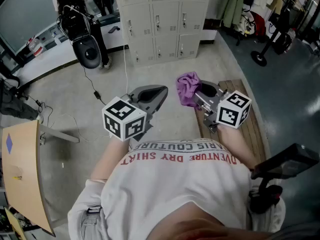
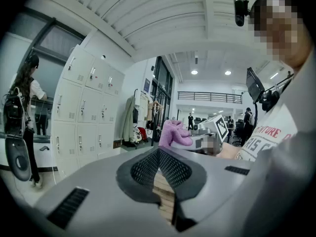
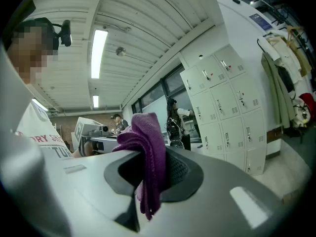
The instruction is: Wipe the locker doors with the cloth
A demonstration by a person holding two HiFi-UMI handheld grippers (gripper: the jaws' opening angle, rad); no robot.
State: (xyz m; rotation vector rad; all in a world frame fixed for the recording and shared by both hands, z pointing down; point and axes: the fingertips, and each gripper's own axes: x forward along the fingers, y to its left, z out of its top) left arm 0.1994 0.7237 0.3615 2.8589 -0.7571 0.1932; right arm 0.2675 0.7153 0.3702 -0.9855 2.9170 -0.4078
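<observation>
Across grey concrete floor [image 1: 165, 74], beige metal locker doors [image 1: 165, 19] are standing well apart from us, so we are judging the wiping not yet begun. Our right gripper [image 1: 197, 98] is clamping the crumpled purple cloth [image 1: 187, 88] above a slatted wooden bench [image 1: 255, 129]; our left gripper [image 1: 161, 91] is hanging empty, jaws together.
</observation>
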